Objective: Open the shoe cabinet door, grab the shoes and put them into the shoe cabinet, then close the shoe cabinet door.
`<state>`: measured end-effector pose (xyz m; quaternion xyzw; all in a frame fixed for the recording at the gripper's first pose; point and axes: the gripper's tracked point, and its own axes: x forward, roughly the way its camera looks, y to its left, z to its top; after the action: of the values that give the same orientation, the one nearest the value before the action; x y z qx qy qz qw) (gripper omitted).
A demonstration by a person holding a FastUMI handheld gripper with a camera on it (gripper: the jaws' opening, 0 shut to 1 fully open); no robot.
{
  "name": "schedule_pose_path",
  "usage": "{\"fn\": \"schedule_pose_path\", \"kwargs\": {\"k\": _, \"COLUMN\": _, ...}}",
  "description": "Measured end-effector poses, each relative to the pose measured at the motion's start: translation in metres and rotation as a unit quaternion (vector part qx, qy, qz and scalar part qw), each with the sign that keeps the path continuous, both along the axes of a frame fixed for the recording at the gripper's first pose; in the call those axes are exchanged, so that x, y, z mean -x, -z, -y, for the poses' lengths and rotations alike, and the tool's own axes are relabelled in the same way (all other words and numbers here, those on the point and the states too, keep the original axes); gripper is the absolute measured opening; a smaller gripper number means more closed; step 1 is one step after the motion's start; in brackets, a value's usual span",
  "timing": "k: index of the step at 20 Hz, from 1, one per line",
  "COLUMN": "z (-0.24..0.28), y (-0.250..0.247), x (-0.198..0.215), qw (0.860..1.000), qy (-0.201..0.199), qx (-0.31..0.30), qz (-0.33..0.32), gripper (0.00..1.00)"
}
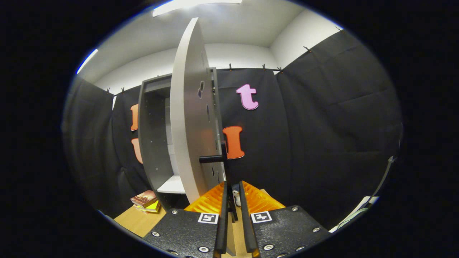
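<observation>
One door: the shoe cabinet (pixel 157 136) stands with its door (pixel 188 118) swung out edge-on toward the camera, a dark handle (pixel 214 157) jutting from its outer face.
Gripper view: the gripper (pixel 233 195) hovers just below the handle, fingers (pixel 222 215) drawn nearly together with a slim gap and nothing held.
Shoes: none can be made out with certainty; a small pale object sits in the gap ahead of the fingertips, too small to name.
Inside: a pale shelf (pixel 174 184) shows low in the open cabinet.
Clutter: books (pixel 146 201) lie stacked on the wooden table (pixel 140 222) beside the cabinet foot.
Risk, door: judged half open, it may swing back or block the way in.
Risk, reach: a shoe carried past could snag the handle or nudge the books.
</observation>
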<state>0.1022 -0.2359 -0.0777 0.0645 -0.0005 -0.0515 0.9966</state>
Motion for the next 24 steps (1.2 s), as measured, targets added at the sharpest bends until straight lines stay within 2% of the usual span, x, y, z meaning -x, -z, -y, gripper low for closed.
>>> {"fn": "schedule_pose_path", "kwargs": {"k": 3, "z": 0.015, "y": 0.005, "x": 0.000, "qw": 1.000, "qy": -0.022, "qx": -0.008, "qz": 0.002, "gripper": 0.19}}
{"fn": "schedule_pose_path", "kwargs": {"k": 7, "z": 0.014, "y": 0.004, "x": 0.000, "qw": 0.999, "qy": -0.034, "qx": 0.021, "qz": -0.004, "gripper": 0.20}}
{"fn": "schedule_pose_path", "kwargs": {"k": 12, "z": 0.015, "y": -0.002, "x": 0.007, "qw": 0.999, "qy": -0.032, "qx": 0.016, "qz": 0.006, "gripper": 0.22}}
{"fn": "schedule_pose_path", "kwargs": {"k": 17, "z": 0.016, "y": -0.010, "x": 0.043, "qw": 0.999, "qy": -0.019, "qx": 0.029, "qz": 0.009, "gripper": 0.24}}
{"fn": "schedule_pose_path", "kwargs": {"k": 21, "z": -0.003, "y": -0.016, "x": 0.067, "qw": 0.999, "qy": -0.014, "qx": 0.033, "qz": 0.000, "gripper": 0.41}}
{"fn": "schedule_pose_path", "kwargs": {"k": 22, "z": -0.012, "y": -0.018, "x": 0.072, "qw": 0.999, "qy": -0.018, "qx": 0.032, "qz": 0.000, "gripper": 0.51}}
{"fn": "schedule_pose_path", "kwargs": {"k": 24, "z": -0.032, "y": -0.022, "x": 0.080, "qw": 0.999, "qy": -0.025, "qx": 0.035, "qz": -0.001, "gripper": 0.64}}
